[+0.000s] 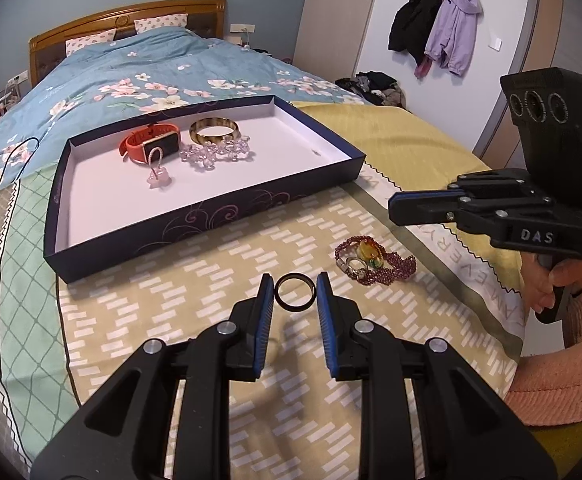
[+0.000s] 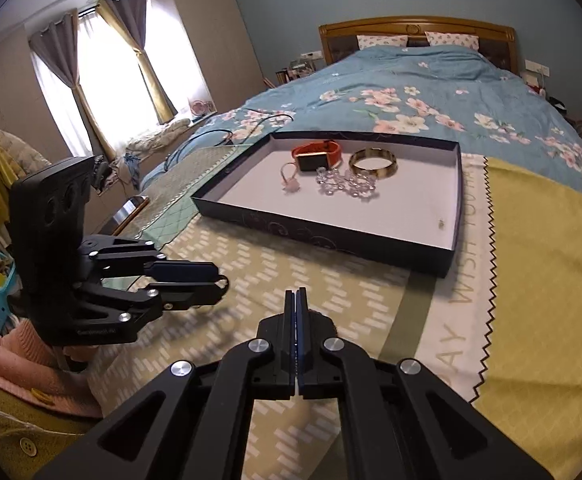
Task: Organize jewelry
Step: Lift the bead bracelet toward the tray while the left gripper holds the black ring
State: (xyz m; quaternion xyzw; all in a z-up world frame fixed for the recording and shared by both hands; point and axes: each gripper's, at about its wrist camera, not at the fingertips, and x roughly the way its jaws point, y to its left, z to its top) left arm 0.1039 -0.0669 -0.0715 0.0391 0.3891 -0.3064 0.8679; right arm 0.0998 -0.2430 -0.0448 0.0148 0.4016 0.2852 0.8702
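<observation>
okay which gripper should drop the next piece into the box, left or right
Left, probably. The left gripper already holds the black ring between its pads, facing the box. The right gripper is shut on nothing.

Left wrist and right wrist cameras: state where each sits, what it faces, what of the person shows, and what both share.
Left wrist: on the left gripper, which holds a black ring; faces the bed, right gripper and pink sleeve at right.
Right wrist: on the shut right gripper; faces the bed, left gripper at left.
Shared: the dark blue box tray, orange watch.
</observation>
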